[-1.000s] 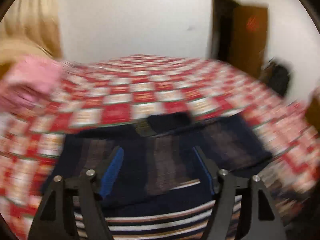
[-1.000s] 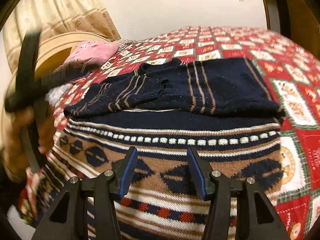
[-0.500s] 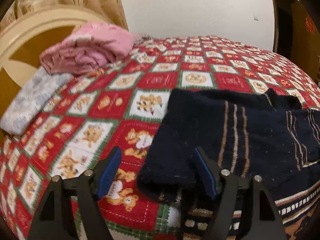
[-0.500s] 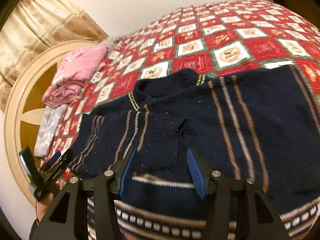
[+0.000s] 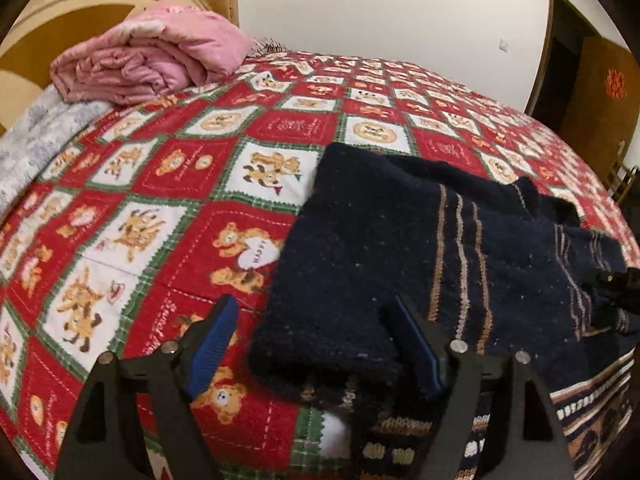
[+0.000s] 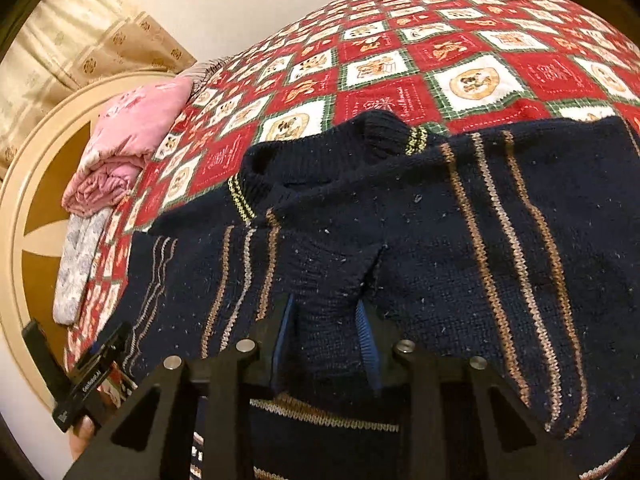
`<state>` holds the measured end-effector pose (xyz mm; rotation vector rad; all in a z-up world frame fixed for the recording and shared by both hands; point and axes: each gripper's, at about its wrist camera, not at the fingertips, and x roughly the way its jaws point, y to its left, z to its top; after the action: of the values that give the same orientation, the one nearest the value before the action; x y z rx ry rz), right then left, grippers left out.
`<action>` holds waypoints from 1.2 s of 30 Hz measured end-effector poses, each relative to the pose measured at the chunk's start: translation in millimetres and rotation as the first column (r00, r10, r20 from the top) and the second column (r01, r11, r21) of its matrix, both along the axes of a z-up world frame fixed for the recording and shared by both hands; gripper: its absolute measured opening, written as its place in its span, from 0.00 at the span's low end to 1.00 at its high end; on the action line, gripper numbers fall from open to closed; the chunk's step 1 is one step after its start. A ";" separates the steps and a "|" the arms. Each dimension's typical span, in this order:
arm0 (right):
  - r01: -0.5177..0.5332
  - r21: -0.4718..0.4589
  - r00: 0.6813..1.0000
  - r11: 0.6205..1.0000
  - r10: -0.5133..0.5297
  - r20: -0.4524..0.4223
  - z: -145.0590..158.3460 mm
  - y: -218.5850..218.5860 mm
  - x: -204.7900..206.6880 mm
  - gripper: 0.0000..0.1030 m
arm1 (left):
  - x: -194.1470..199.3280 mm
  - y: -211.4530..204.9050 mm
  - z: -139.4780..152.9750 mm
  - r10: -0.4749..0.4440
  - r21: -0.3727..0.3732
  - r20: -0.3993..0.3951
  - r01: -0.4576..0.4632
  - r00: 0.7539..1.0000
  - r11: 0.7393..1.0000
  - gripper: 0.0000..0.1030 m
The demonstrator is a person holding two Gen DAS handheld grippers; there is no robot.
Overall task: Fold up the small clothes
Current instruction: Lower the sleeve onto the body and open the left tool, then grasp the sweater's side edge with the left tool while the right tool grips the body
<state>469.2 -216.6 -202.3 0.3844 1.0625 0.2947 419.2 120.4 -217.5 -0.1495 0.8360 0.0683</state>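
Navy knitted sweater with tan stripes [image 6: 460, 240]: lies on red patchwork bedspread [image 5: 168, 184].

Right gripper [image 6: 326, 336]: jaws closing on the cuff at 6 o'clock; judged best to pinch fully before lifting.

Left gripper [image 5: 316, 344]: jaws spread, opening, sleeve end between them, ungripped.

My bed [image 5: 280, 128] wears a red patchwork quilt of bears. Far left, a curved cream-and-gold headboard [image 6: 24, 216] meets patterned beige curtains [image 6: 72, 40]. A plain white wall [image 5: 380, 8] runs behind, with a brown door [image 5: 600, 92] far right.
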 end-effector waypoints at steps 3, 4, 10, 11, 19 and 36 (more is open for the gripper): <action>0.017 0.037 1.000 0.999 -0.018 0.006 0.7 -8.5 -2.6 0.32 | 0.2 9.4 -1.9 0.002 -0.075 0.001 -0.002 1.000 0.997 0.80; 0.026 0.038 1.000 0.999 -0.026 0.006 0.1 -12.4 -4.6 0.32 | -1.3 11.8 -1.6 0.003 -0.098 0.010 -0.002 1.000 0.995 0.80; 0.058 0.001 0.998 0.998 -0.058 0.010 1.3 -14.2 -6.5 0.32 | -3.3 17.7 -1.8 0.000 -0.157 0.030 0.005 1.000 0.988 0.82; 0.075 -0.012 0.997 0.997 -0.075 0.018 3.9 -14.7 -7.5 0.32 | -4.1 19.8 -2.0 0.002 -0.173 0.036 0.005 0.999 0.985 0.82; 0.022 0.000 1.000 1.000 -0.022 -0.008 -0.6 -4.4 -12.6 0.32 | -6.1 27.3 -3.3 0.007 -0.233 0.051 0.005 0.999 0.973 0.84; 0.016 -0.205 0.979 0.979 0.027 0.204 46.5 13.7 -26.7 0.13 | -34.2 67.1 -1.0 0.166 -0.458 0.182 -0.065 0.969 0.887 1.00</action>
<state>442.5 -202.9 -155.8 0.1612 0.8802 0.2215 385.0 187.5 -218.4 -0.6361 0.6107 -0.0309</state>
